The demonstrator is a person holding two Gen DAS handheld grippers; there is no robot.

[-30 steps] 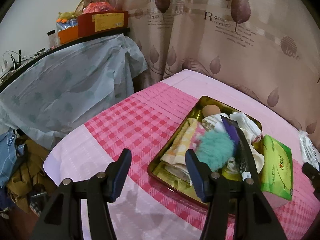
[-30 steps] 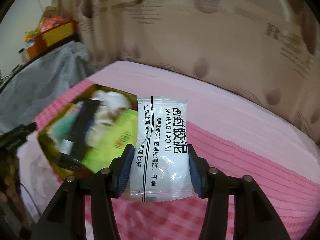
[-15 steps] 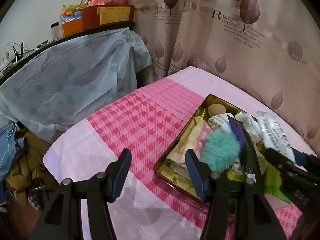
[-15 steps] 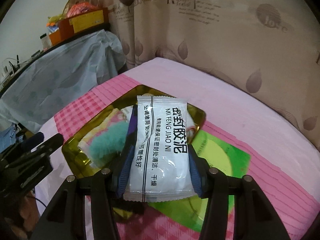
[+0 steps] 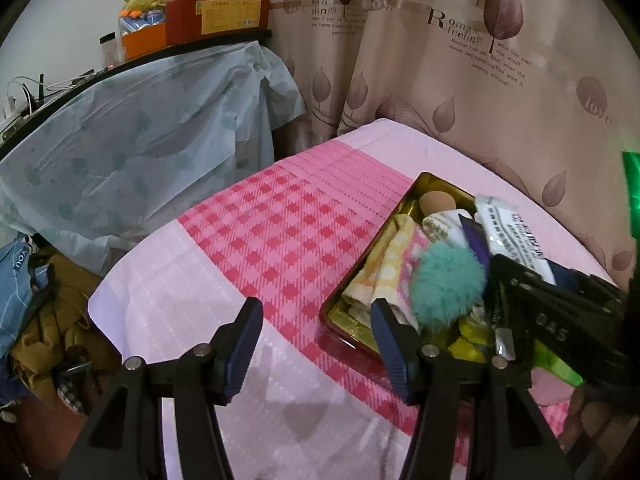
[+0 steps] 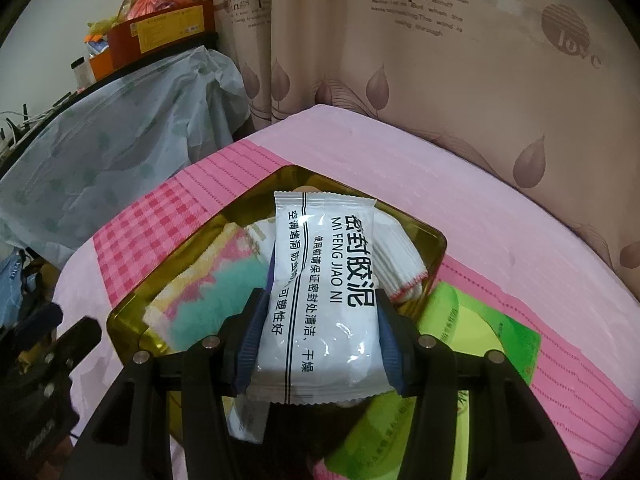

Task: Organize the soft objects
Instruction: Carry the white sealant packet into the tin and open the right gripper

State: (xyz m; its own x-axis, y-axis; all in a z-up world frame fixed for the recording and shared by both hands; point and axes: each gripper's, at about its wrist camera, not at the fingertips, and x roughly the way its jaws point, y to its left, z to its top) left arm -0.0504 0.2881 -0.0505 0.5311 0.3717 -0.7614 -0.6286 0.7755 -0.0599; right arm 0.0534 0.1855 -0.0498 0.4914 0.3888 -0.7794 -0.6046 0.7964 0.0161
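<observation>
My right gripper is shut on a white sealed packet with black Chinese print and holds it above the gold tin tray. The packet also shows in the left wrist view, over the tray. The tray holds a teal fluffy ball, a folded yellow and pink towel, a beige sponge and white knitted cloth. My left gripper is open and empty, low over the pink bedspread left of the tray.
A green tissue pack lies beside the tray's right side. A shelf under a pale blue cover stands at the left with boxes on top. A leaf-print curtain hangs behind. Clothes are piled at the far left.
My right gripper has carried the white packet leftward from beside the tray to above it. My left gripper has hardly moved.
</observation>
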